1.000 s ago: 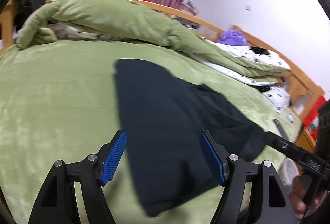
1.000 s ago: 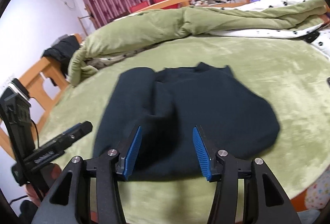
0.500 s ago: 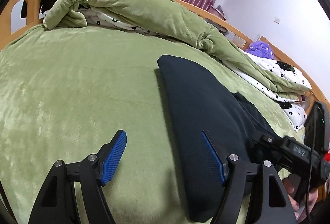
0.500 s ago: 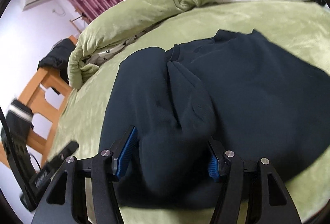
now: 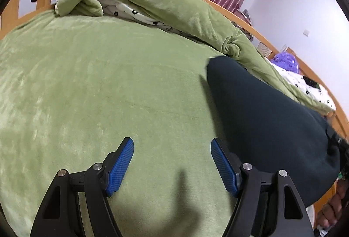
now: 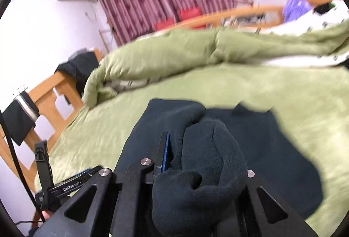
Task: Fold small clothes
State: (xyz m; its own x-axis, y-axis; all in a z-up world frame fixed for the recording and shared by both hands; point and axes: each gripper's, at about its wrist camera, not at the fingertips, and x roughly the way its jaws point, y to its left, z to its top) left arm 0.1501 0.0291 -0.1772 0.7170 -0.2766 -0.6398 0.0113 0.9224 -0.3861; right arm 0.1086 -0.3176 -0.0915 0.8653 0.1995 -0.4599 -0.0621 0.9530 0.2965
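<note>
A: Entry, right gripper (image 6: 174,156) first. A second ago its blue pads stood apart over the near hem of the dark garment (image 6: 272,160); now the jaws are closing, with a thick bunch of that fabric pinched between them and heaped over the right finger. One blue pad (image 6: 166,153) shows; the other is buried under cloth

B: So the grip is made?

A: Judged yes. The cloth rides up with the gripper, which reads as the start of lifting the near edge to carry it over for a fold

B: Left gripper (image 5: 172,160)?

A: Jaws wide, nothing between them, same spread as a second ago. It has swung off the garment: earlier the dark cloth filled the gap between its fingers; now only the green bedcover (image 5: 98,84) lies under them, and the garment sits just beside its right finger, running away to the far right

B: Where does the garment lie overall?

A: Flat on the bedcover, near the person's side, its far end close to the rolled green quilt (image 5: 163,7). The rest not lifted seems spread out

B: What can't be made out?

A: How much fabric is actually clamped, and whether one layer or several. The right view is motion-blurred, so collar and sleeves are uncertain. In the left view the garment's near-right edge is cut off by the frame, with only part of a hand (image 5: 333,204) showing there
</note>
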